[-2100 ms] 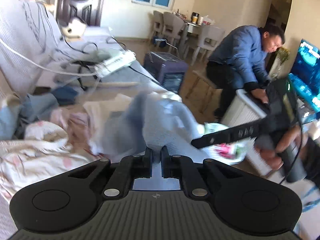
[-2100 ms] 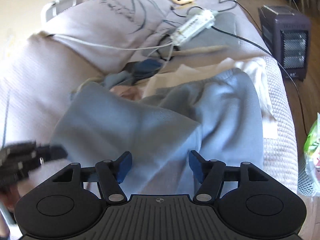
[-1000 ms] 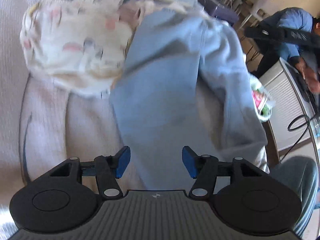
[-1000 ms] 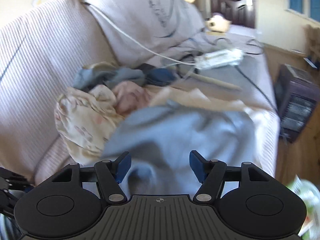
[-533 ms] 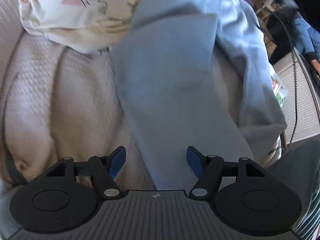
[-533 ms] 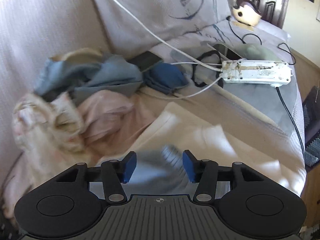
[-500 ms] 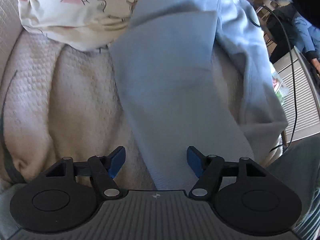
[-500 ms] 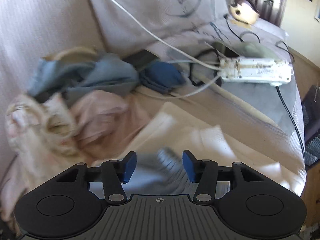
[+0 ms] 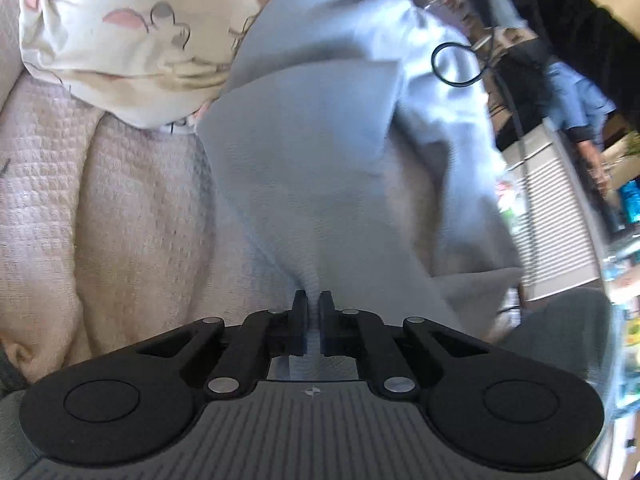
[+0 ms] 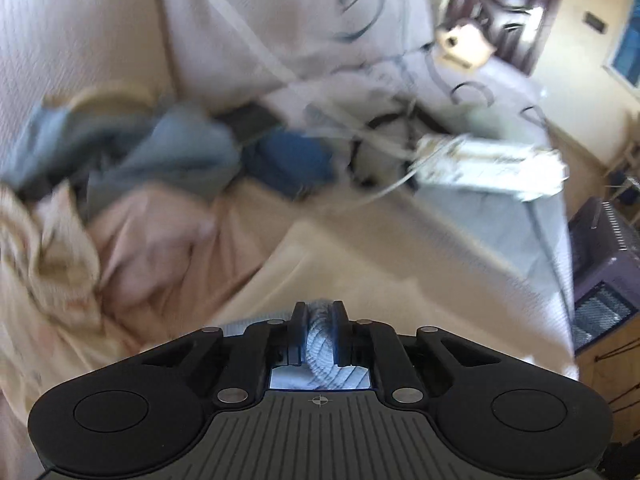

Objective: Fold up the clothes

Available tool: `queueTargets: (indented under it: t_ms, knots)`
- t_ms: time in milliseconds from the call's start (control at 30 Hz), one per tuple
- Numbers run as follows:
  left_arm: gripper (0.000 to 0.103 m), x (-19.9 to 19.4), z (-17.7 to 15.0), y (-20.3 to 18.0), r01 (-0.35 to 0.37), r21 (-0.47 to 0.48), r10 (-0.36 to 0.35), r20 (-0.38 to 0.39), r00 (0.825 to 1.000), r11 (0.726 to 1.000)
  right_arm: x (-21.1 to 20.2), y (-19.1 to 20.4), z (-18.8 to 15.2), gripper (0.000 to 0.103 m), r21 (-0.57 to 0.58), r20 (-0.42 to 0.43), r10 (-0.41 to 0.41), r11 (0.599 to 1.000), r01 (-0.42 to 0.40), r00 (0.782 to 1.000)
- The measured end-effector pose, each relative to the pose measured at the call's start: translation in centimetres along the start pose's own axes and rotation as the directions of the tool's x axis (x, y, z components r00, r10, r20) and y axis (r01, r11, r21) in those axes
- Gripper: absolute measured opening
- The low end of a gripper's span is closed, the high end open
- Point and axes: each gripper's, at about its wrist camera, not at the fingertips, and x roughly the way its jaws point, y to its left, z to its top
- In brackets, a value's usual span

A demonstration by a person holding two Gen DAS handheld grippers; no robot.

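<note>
Light blue trousers (image 9: pixel 320 152) lie spread over the beige sofa (image 9: pixel 100 208) in the left wrist view. My left gripper (image 9: pixel 313 300) is shut on a pinched fold at their near end. In the right wrist view my right gripper (image 10: pixel 318 312) is shut on a ribbed light blue edge (image 10: pixel 320 336) of the same trousers, most of which is hidden below the gripper body. A hand with the other gripper shows at the top of the left wrist view, at the trousers' far end.
A cream printed garment (image 9: pixel 120 36) lies left of the trousers. Pink (image 10: pixel 160 248), grey-blue (image 10: pixel 160 152) and dark blue (image 10: pixel 288 160) clothes are piled on the sofa, with a white power strip (image 10: pixel 492 168) and cables. A dark heater (image 10: pixel 604 268) stands off the sofa's right edge.
Both grippers were open half a second ago and have shut on the light blue trousers. The right wrist view is blurred by motion.
</note>
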Motion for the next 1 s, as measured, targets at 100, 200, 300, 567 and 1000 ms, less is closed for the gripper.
queueTargets:
  t_ms: [100, 200, 300, 567, 1000]
  knots:
    - [0.004, -3.2, 0.5, -0.6, 0.019, 0.05, -0.021, 0.037, 0.999, 0.999, -0.5, -0.8, 1.0, 0.01, 0.014, 0.023, -0.009, 1.0, 0.009, 1.0]
    - [0.004, -5.3, 0.5, -1.0, -0.004, 0.079, -0.001, 0.058, 0.998, 0.997, -0.2, -1.0, 1.6, 0.002, 0.031, 0.058, -0.048, 0.998, 0.046, 0.997]
    - [0.004, -5.7, -0.1, -1.1, -0.041, 0.106, 0.037, 0.037, 0.999, 0.994, 0.1, -2.2, 2.7, 0.001, 0.111, 0.111, -0.075, 0.992, 0.063, 0.991]
    - [0.005, -1.7, -2.0, 0.6, -0.193, 0.061, 0.198, -0.096, 0.975, 0.979, 1.8, -2.4, 1.5, 0.001, 0.191, 0.021, -0.022, 0.981, 0.018, 1.0]
    - [0.047, -5.0, -3.5, -0.4, -0.235, -0.002, 0.234, -0.017, 0.972, 0.972, -13.2, 0.2, -9.7, 0.008, -0.013, 0.061, 0.152, 0.988, -0.152, 0.986]
